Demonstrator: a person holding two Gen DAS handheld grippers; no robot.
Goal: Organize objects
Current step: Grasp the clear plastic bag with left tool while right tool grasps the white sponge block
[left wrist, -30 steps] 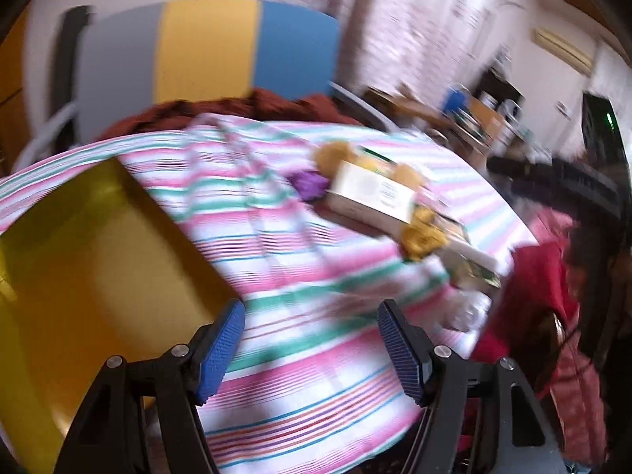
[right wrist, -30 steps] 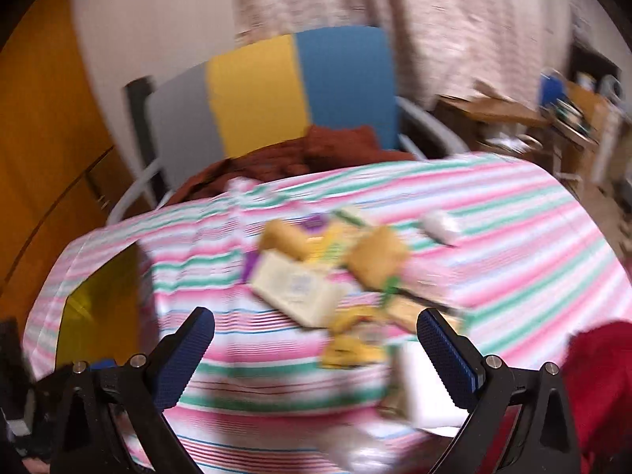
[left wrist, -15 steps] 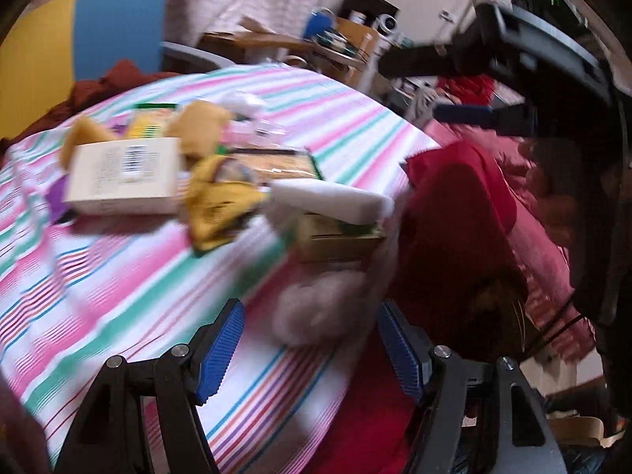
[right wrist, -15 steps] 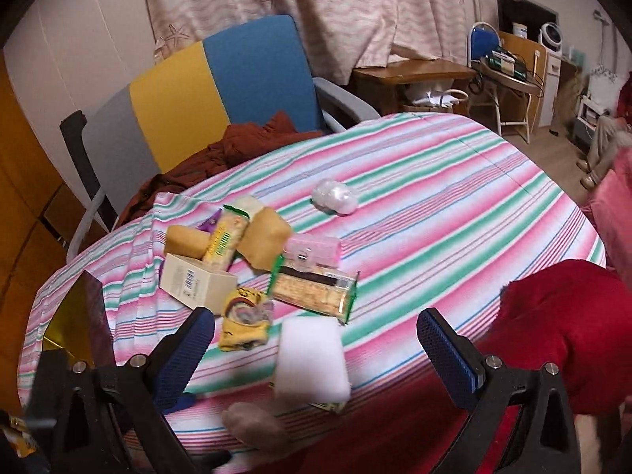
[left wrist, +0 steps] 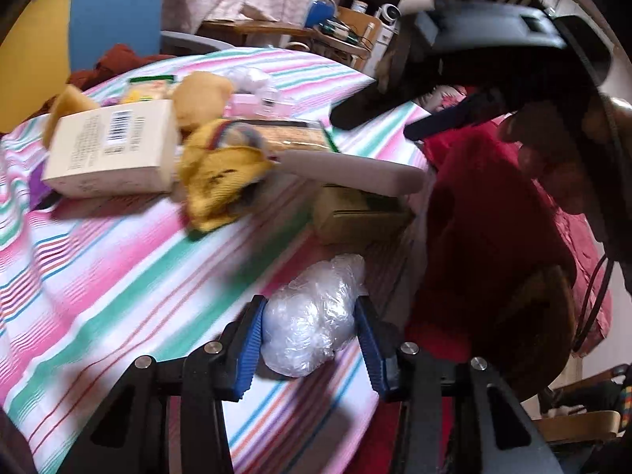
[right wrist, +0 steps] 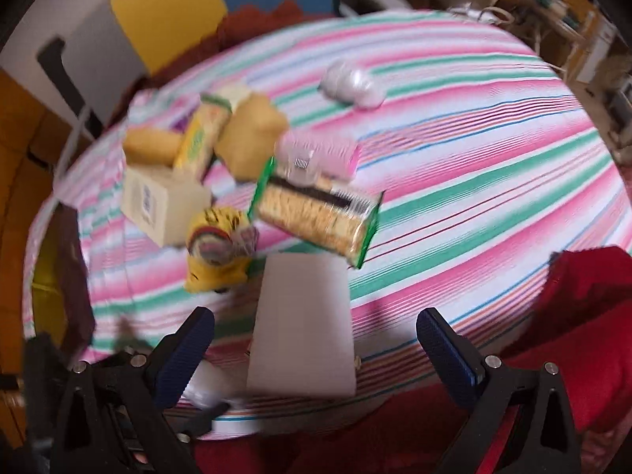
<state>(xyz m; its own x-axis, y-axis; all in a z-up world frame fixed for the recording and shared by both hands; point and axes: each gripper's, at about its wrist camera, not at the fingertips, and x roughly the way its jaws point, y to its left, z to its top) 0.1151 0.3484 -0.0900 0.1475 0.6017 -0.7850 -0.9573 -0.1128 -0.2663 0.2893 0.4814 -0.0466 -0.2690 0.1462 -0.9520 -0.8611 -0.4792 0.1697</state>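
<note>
The left gripper (left wrist: 310, 333) is closed on a crumpled ball of clear plastic wrap (left wrist: 312, 322). Its two blue pads (left wrist: 249, 345) press on both sides of the ball, right at the near edge of the round surface with the pink, green and white striped cloth (left wrist: 118, 276).

The right gripper (right wrist: 314, 349) is wide open and holds nothing. It hangs over a flat white foam block (right wrist: 304, 324), which sits on top of a small brown cardboard box (left wrist: 355, 217) near the same edge. The block is between the blue pads (right wrist: 185, 355) in the picture, but they are apart from it.

A bit farther in lies a yellow cloth toy with black stripes (left wrist: 221, 170), just beside the white block. Next to it on the left is a cream paper box with a barcode (left wrist: 114, 150). A see-through cracker pack with green ends (right wrist: 316, 213) lies behind the white block, and a pink plastic pack (right wrist: 320, 154) rests against its far side.

Farther back are two tan sponge-like lumps (right wrist: 252, 134), with a yellow and green snack pack (right wrist: 201, 138) between them. A second crumpled plastic ball (right wrist: 351, 85) sits alone, well apart from the pile.

Past the surface stands a chair with a grey, yellow and blue back (right wrist: 166, 12) and a dark red cloth (right wrist: 256, 19) on its seat. A red sleeve (right wrist: 584, 316) shows at the right.
</note>
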